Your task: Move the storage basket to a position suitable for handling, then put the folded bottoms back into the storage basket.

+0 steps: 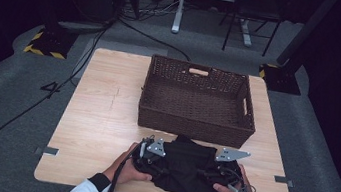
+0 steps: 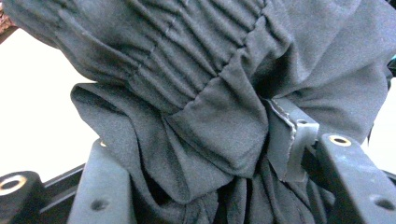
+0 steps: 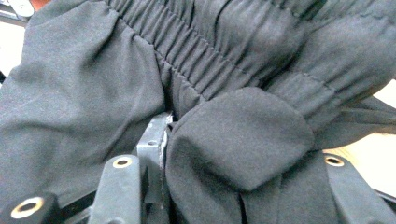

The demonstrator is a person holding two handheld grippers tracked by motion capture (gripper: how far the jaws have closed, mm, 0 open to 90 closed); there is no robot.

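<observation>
A crumpled black garment (image 1: 188,166) with a gathered elastic band lies at the table's near edge, just in front of a brown wicker basket (image 1: 198,101). My left gripper (image 1: 157,161) holds its left side and my right gripper (image 1: 218,172) its right side. In the left gripper view the black cloth (image 2: 219,126) is bunched between the two jaws. In the right gripper view the cloth (image 3: 238,135) likewise fills the gap between the jaws. Both grippers are shut on the fabric.
The basket stands on the light wooden table (image 1: 100,111) at centre back, and I see nothing inside it. Bare tabletop lies to the left. Beyond the table are grey carpet, cables (image 1: 31,101) and chair and desk legs (image 1: 239,25).
</observation>
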